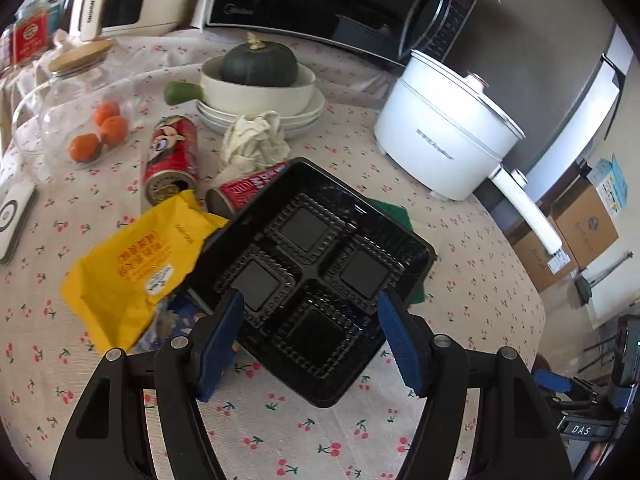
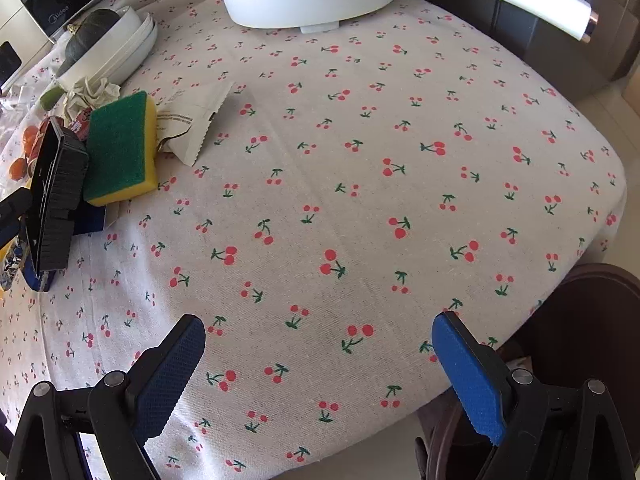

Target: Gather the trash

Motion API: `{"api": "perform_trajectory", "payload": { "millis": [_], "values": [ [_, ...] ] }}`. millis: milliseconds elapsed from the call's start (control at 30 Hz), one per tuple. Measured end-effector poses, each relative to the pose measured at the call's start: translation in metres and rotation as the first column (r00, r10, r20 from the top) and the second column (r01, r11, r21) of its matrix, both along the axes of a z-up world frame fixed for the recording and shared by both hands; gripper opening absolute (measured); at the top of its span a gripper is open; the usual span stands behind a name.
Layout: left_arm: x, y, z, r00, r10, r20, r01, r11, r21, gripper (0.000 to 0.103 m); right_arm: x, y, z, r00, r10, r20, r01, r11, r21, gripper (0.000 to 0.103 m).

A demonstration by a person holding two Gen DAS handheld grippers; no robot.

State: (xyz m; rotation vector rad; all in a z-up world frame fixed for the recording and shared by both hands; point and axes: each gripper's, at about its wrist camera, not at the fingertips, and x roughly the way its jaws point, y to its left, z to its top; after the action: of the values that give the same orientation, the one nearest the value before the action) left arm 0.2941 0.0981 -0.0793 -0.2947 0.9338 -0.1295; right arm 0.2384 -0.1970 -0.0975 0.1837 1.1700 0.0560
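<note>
A black plastic tray [image 1: 312, 264] with square pockets leans tilted on a pile of trash; in the right wrist view the tray [image 2: 52, 184] stands steeply on edge at the far left. My left gripper [image 1: 310, 304] is over its near corner, jaws apart, and its blue pads [image 1: 224, 332] show no firm press on the tray. Around the tray lie a yellow bag [image 1: 132, 264], a blue packet [image 1: 176, 320], two red cans [image 1: 172, 160] and crumpled paper [image 1: 252, 140]. My right gripper [image 2: 318, 328] hangs open over bare cherry-print cloth, holding nothing.
A green-and-yellow sponge [image 2: 120, 148] and a torn wrapper [image 2: 196, 120] lie beside the tray. A white electric pot [image 1: 448, 140] with a long handle stands at the right, bowls with a squash [image 1: 260, 84] behind, a microwave [image 1: 340, 0] at the back. A dark chair [image 2: 592, 340] sits below the table edge.
</note>
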Motion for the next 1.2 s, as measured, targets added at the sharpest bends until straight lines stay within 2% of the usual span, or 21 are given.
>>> {"api": "perform_trajectory", "payload": {
  "millis": [233,400,633,667,733,833,933,1200],
  "values": [
    [0.006,-0.029,-0.006,0.997,-0.077,-0.019,0.078,0.993,0.091,0.072,-0.004,-0.013,0.001,1.0,-0.01,-0.001,0.01,1.0,0.004,0.095],
    [0.001,-0.038,-0.005,0.988,-0.15,-0.04,0.155,0.975,0.162,0.073,-0.006,-0.022,0.002,1.0,-0.02,-0.001,0.02,1.0,0.005,0.095],
    [0.002,-0.035,-0.019,0.99,-0.108,-0.087,0.122,0.978,0.172,0.072,-0.008,-0.025,0.003,1.0,-0.024,-0.001,0.024,1.0,0.004,0.095],
    [0.003,-0.035,-0.022,0.99,-0.103,-0.097,0.119,0.978,0.17,0.071,-0.008,-0.025,0.003,1.0,-0.022,-0.001,0.022,1.0,0.003,0.095],
    [0.003,-0.036,-0.025,0.988,-0.112,-0.11,0.13,0.977,0.167,0.049,-0.009,-0.024,0.003,1.0,-0.017,0.001,0.017,1.0,0.0,0.095],
    [0.001,-0.041,-0.026,0.986,-0.131,-0.107,0.15,0.968,0.203,0.028,-0.009,-0.024,0.003,1.0,-0.017,0.0,0.017,1.0,-0.005,0.095],
    [-0.001,-0.043,-0.017,0.988,-0.129,-0.09,0.146,0.965,0.218,0.024,-0.009,-0.025,0.003,1.0,-0.024,0.001,0.024,1.0,-0.005,0.095],
    [-0.026,-0.017,0.026,0.997,-0.07,-0.032,0.076,0.97,0.233,0.024,0.003,-0.006,0.013,1.0,-0.001,0.024,0.001,1.0,0.011,0.095]
  ]
}}
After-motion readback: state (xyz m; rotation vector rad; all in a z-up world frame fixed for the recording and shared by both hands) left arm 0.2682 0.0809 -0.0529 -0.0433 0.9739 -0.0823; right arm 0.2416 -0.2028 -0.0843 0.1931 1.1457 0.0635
